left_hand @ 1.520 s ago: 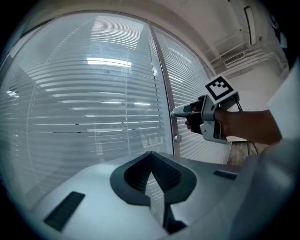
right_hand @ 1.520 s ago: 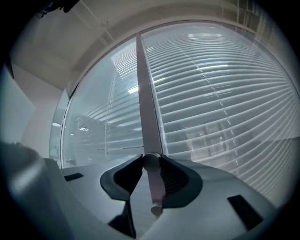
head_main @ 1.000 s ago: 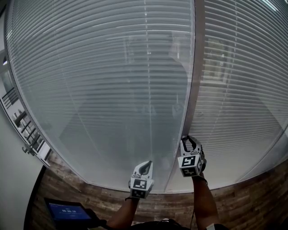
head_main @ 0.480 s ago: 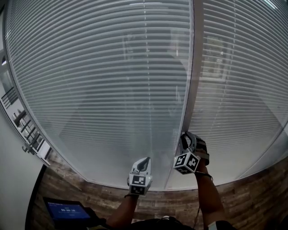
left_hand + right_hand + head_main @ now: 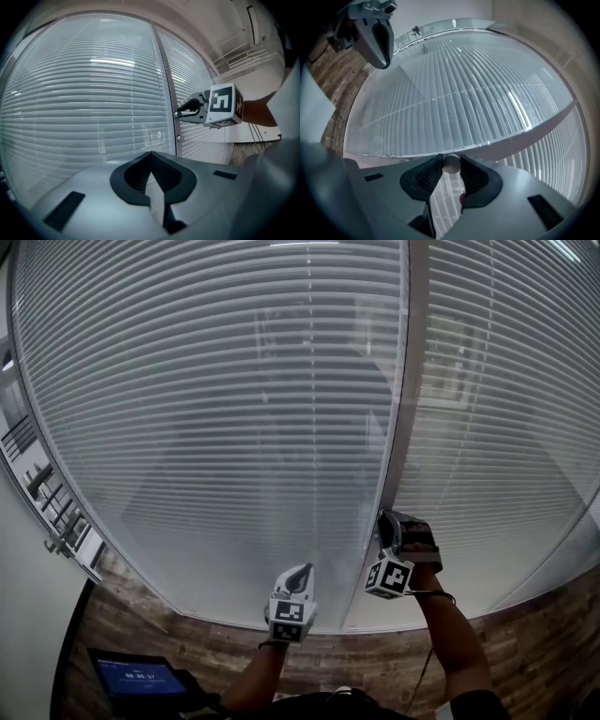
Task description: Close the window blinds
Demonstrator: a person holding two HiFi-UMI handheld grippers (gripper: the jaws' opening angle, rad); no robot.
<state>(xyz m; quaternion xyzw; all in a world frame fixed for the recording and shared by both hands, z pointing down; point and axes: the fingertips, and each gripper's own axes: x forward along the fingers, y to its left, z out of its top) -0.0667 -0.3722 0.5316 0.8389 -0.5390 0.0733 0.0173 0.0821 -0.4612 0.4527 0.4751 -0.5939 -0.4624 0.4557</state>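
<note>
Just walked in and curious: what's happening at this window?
A person holding a gripper in each hand stands at white horizontal-slat window blinds. The right gripper has its fingers closed on a small white round knob at the grey frame between the two panes. The left gripper hangs beside it, shut and empty.

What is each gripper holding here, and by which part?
Right gripper pinches a small round whitish knob by its sides; left gripper is shut, holding nothing.

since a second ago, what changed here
The right gripper twisted on the knob it grips, and the left blind's slats turned, now showing as distinct bands. The left gripper stayed shut, in place.
</note>
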